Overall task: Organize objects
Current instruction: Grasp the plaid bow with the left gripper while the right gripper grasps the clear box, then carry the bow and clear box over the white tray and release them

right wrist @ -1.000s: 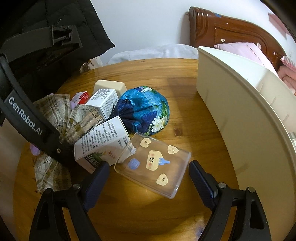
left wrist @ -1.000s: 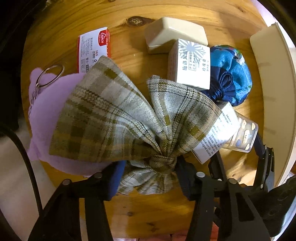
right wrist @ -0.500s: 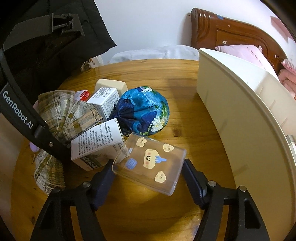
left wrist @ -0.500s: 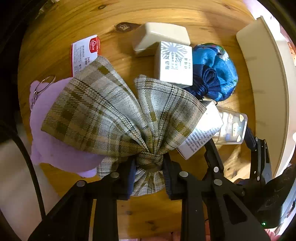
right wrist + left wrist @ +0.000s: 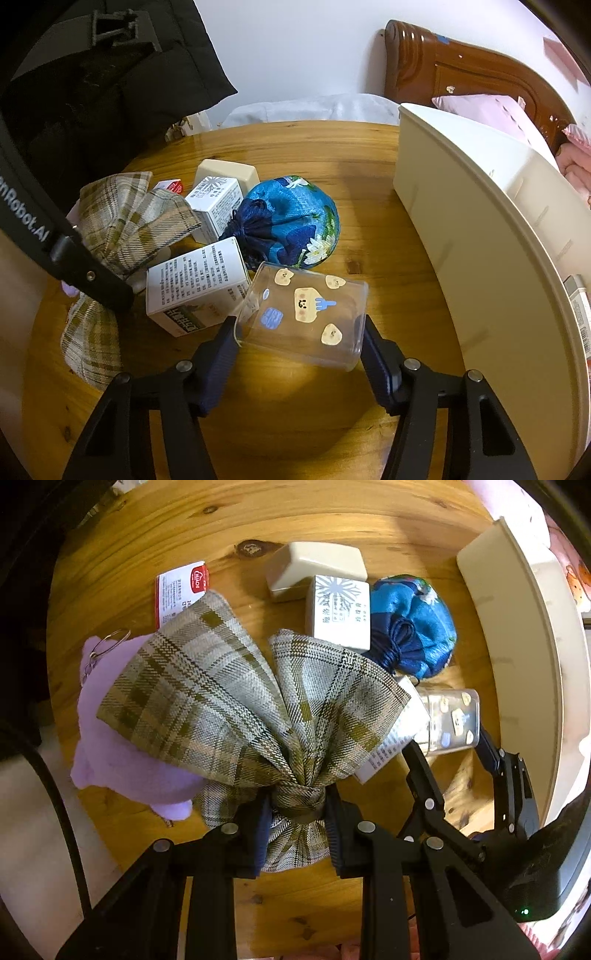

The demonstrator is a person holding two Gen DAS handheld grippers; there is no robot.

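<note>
Plaid cloth, olive and grey, tied as a big bow (image 5: 258, 709), pinched at its knot by the left gripper (image 5: 297, 823), fingers clamped on both sides. Clear plastic case (image 5: 303, 314) with cartoon stickers, tilted on the wooden table (image 5: 369, 192), sitting between the right gripper (image 5: 299, 343) fingers, pads at its edges; full contact impossible to tell. Only from the left wrist: lilac plush (image 5: 125, 760) with a key ring under the bow's left wing. Only from the right wrist: carved headboard (image 5: 461, 70) far behind. Just beyond the case: printed carton (image 5: 195, 284), blue drawstring pouch (image 5: 295, 225), snowflake box (image 5: 218, 203), cream block (image 5: 225, 171). At right, cream bin (image 5: 480, 229).
</note>
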